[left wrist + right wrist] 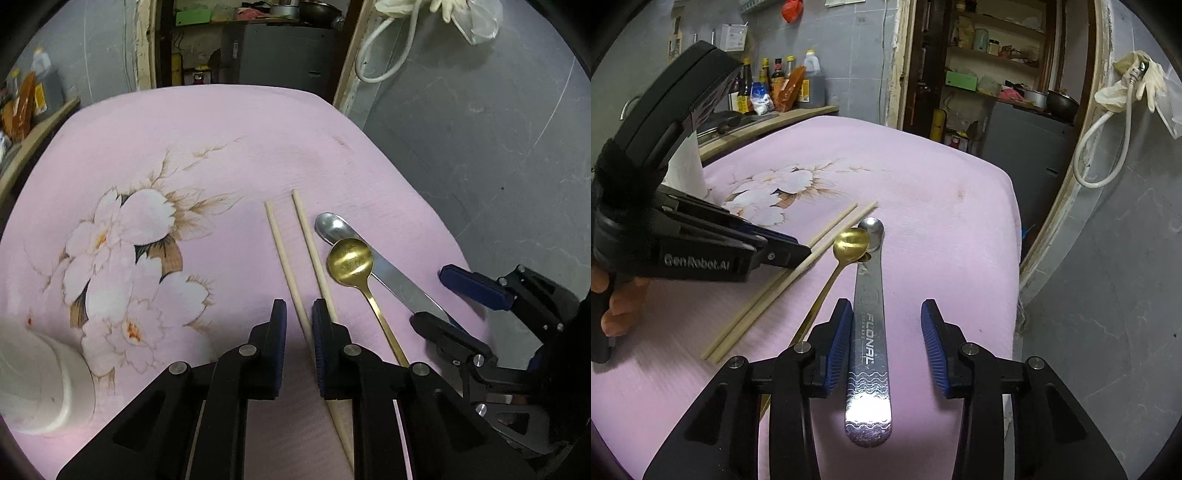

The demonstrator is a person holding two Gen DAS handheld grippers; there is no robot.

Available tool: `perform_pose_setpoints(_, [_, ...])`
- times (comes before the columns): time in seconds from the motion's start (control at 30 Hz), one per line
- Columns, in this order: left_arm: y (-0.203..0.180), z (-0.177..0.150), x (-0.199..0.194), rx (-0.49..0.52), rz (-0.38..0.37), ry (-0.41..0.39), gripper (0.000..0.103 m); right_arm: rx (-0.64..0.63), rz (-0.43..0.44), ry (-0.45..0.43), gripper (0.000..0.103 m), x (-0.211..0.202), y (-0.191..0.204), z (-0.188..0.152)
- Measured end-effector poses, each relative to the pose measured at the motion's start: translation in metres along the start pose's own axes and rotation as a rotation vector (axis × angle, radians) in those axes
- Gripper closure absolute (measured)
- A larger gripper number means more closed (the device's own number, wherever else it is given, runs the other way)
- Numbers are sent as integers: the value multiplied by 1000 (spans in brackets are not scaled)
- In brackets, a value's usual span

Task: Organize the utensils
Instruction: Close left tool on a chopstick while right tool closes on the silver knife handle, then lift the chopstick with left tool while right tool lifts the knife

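chopstick (291, 273) between left gripper (298, 328) fingers

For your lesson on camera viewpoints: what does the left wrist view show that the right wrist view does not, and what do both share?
Only the left wrist view shows the open left claw straddling one pale wooden chopstick. Only the right wrist view shows the engraved end of the silver metal spoon's handle and the sauce bottles on the shelf. Both show the gold metal spoon, the pink floral cloth and the open right claw.
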State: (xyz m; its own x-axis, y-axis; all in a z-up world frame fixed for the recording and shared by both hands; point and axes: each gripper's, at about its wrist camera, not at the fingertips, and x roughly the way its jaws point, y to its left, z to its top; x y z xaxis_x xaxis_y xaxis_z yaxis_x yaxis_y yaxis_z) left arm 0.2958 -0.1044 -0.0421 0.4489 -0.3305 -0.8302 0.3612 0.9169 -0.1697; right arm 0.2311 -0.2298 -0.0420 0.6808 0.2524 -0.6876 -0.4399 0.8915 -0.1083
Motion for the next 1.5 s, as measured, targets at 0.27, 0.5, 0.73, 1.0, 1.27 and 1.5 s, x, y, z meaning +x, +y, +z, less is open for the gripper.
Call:
perform_pose_setpoints(0.27, [5, -5, -2, -48, -13, 1, 97, 12, 68, 49, 69, 1, -2, -2])
perform_pose_setpoints(0.5, [13, -22, -15, -96, 3, -19, 101, 24, 62, 38, 86, -11, 5, -13])
perform_pose_setpoints(0.73, [28, -41, -36, -153, 8, -21, 101, 97, 52, 27, 86, -32, 8, -30])
perform_pose_setpoints(1.0, [29, -57, -57, -157, -18, 5, 100, 79, 43, 64, 86, -45, 22, -37])
perform_pose_setpoints(1.27, [21, -50, -51, -56, 13, 74, 99, -25, 2, 109, 73, -13, 33, -11])
perform_pose_setpoints(1.5, [16, -34, -39, 10, 34, 123, 98, -26, 47, 150, 72, 9, 20, 6])
